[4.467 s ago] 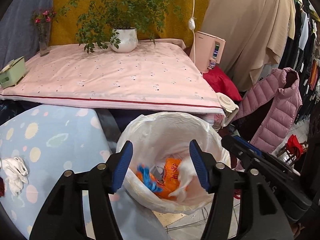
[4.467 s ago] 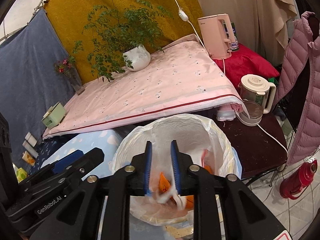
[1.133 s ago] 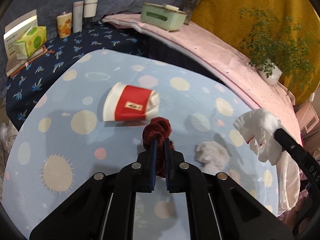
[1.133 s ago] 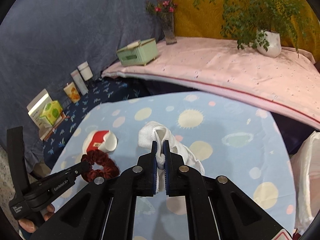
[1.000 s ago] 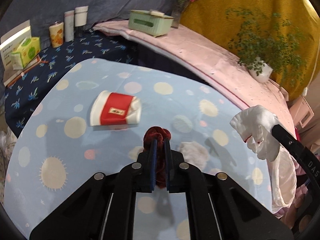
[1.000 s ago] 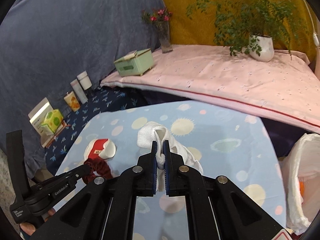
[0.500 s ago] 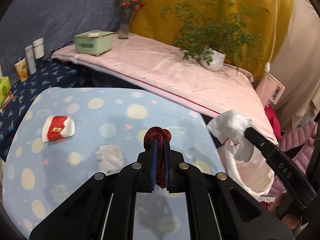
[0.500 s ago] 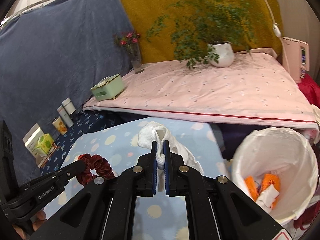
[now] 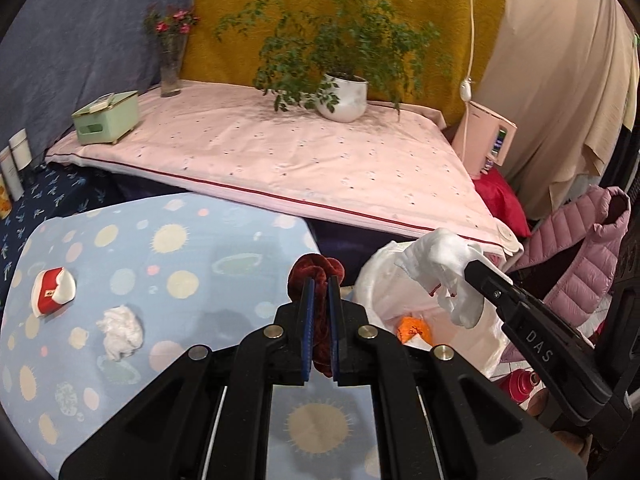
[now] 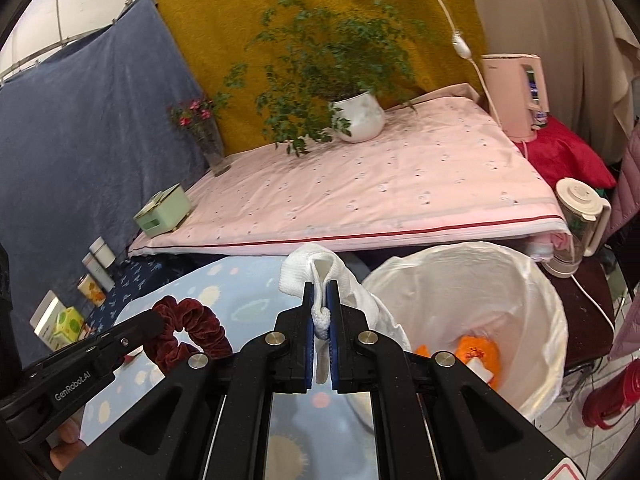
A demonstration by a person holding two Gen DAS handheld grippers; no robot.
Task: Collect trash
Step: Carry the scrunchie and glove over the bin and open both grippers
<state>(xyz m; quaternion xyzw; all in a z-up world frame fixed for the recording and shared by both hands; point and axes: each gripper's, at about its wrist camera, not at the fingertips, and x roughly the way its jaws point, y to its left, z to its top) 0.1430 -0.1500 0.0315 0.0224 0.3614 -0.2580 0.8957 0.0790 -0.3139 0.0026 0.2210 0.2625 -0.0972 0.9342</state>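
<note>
Left wrist view: the left gripper (image 9: 319, 280) is clenched on a maroon scrunchie (image 9: 316, 272); a second ago it hung over mid-table, now near the lined bin (image 9: 376, 276).

Right wrist view: the right gripper (image 10: 320, 292) grips a white sock (image 10: 316, 266), now beside the bin (image 10: 552, 304) (release seems imminent).

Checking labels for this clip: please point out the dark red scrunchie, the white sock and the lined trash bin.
Dark red scrunchie (image 9: 316, 276), left wrist view, its bunched top above the fingers.
White sock (image 10: 304, 272), right wrist view, folded cuff.
Lined trash bin (image 10: 516, 280), right wrist view, inner bag wall.
</note>
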